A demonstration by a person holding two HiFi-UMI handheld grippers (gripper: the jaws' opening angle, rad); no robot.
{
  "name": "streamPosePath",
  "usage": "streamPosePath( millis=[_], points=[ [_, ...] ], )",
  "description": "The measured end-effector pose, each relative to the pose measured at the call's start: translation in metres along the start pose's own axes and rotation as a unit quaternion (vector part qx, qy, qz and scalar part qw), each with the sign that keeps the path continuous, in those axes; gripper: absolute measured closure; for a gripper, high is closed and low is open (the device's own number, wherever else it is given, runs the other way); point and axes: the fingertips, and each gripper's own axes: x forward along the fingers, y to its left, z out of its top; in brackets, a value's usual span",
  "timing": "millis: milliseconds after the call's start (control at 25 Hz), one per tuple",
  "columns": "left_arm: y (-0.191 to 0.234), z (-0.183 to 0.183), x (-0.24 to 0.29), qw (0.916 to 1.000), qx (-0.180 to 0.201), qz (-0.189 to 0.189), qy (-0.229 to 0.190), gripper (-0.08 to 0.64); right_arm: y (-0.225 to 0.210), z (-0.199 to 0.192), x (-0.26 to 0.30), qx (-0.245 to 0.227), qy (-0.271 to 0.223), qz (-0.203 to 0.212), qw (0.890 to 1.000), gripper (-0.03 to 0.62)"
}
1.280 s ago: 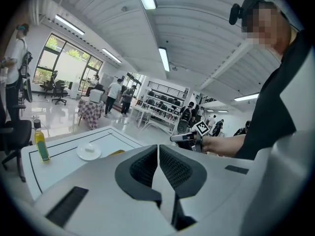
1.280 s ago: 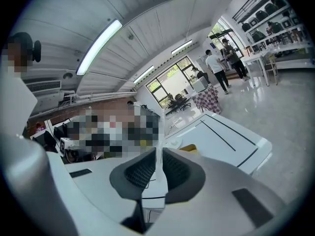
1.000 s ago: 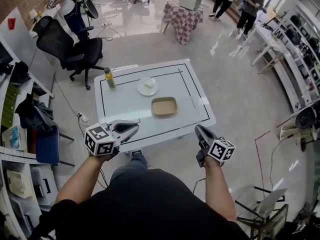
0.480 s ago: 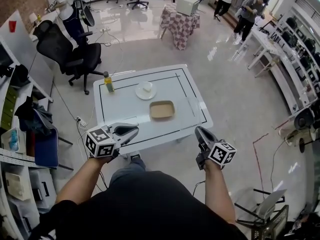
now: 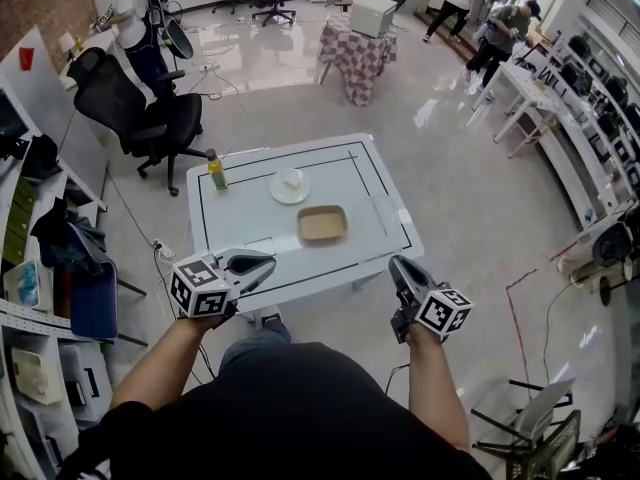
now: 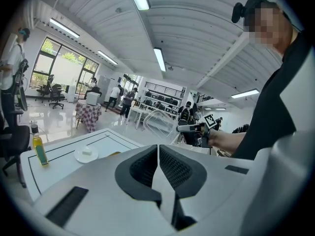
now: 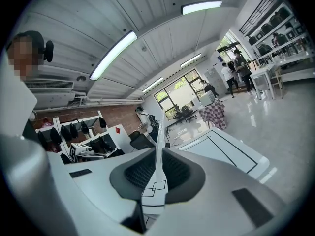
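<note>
Both grippers hang in the air before the near edge of a white table (image 5: 250,218) with a black outline. My left gripper (image 5: 262,262) is shut with nothing in it, its jaws pressed together (image 6: 158,154). My right gripper (image 5: 398,266) is also shut and empty (image 7: 158,156). On the table stand a yellow bottle (image 5: 217,173), a white plate (image 5: 278,190) with a small white piece (image 5: 292,177), and a tan tray (image 5: 322,224). The bottle (image 6: 38,146) and plate (image 6: 86,154) show in the left gripper view, as does the right gripper (image 6: 189,127).
A black office chair (image 5: 150,118) stands left of the table. Behind it is a small table with a checked cloth (image 5: 358,43) and a white box. People stand at the back left (image 5: 130,18) and back right (image 5: 490,28). Shelves line the left wall (image 5: 30,268).
Both grippers stay shut and nearly still. The right gripper view has swung left and now shows the left gripper. The head view has shifted, and the table sits slightly farther off.
</note>
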Motion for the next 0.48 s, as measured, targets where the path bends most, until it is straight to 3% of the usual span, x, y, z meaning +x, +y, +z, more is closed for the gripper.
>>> streamPosePath(
  millis=[480],
  points=[
    [-0.004, -0.001, 0.013, 1.0, 0.003, -0.001, 0.006, 0.529, -0.014, 0.004, -0.012, 0.002, -0.009, -0.005, 1.0, 0.537]
  ],
)
